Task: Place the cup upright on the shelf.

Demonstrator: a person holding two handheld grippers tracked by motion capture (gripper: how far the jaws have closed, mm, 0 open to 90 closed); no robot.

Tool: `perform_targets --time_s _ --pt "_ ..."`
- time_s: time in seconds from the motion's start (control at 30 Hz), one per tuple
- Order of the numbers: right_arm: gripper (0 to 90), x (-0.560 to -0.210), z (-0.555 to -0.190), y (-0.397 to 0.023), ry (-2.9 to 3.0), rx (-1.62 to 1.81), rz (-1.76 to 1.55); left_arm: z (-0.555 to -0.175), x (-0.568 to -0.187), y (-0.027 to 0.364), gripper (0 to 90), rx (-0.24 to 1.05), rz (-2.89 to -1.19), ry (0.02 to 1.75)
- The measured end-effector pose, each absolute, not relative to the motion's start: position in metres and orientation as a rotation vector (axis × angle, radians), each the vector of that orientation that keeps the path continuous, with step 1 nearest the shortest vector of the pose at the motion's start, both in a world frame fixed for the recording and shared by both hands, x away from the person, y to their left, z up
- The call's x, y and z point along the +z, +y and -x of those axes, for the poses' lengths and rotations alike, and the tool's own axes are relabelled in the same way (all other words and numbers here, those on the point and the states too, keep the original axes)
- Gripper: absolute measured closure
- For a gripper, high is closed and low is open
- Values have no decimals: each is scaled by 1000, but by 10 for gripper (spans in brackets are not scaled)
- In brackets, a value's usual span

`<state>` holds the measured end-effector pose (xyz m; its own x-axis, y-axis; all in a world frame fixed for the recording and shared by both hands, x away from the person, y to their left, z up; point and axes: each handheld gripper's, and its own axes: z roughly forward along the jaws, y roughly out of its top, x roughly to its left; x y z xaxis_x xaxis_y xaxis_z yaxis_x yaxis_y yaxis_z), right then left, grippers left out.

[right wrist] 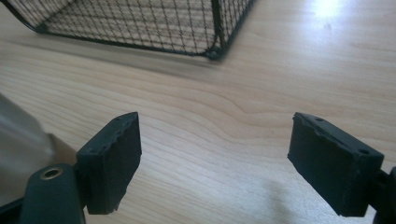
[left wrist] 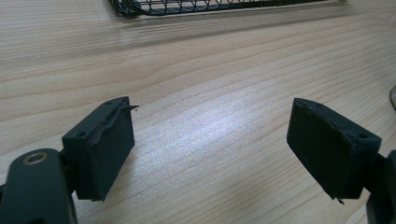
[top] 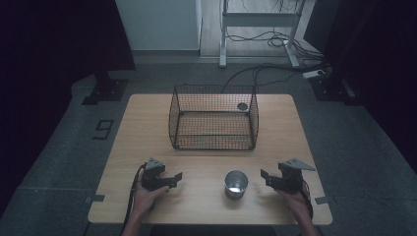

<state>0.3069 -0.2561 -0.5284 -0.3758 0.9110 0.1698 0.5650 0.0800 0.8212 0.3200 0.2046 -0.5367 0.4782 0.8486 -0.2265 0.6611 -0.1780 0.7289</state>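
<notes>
Left gripper (top: 173,178) near front edge of table (top: 147,123), jaws spread wide, nothing between. Right gripper (top: 266,177) likewise agape, empty, wood showing between pads. Cup (top: 236,184) upright on table between grippers, nearer right one, untouched. Farther back, basket (top: 213,118) at table centre.

Shiny metal cup (top: 236,184), upright and open-topped, on the table's near edge, before the basket.
</notes>
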Motion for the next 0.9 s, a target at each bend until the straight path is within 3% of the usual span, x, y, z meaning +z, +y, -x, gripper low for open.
perform_targets --time_s 0.6,0.9 --pt "129 -484 -280 -217 2043 1373 -1275 -321 -536 202 154 284 -1914 1259" --pt "91 -483 -275 -198 2105 1391 -1242 -320 -535 201 154 285 -1915 1253"
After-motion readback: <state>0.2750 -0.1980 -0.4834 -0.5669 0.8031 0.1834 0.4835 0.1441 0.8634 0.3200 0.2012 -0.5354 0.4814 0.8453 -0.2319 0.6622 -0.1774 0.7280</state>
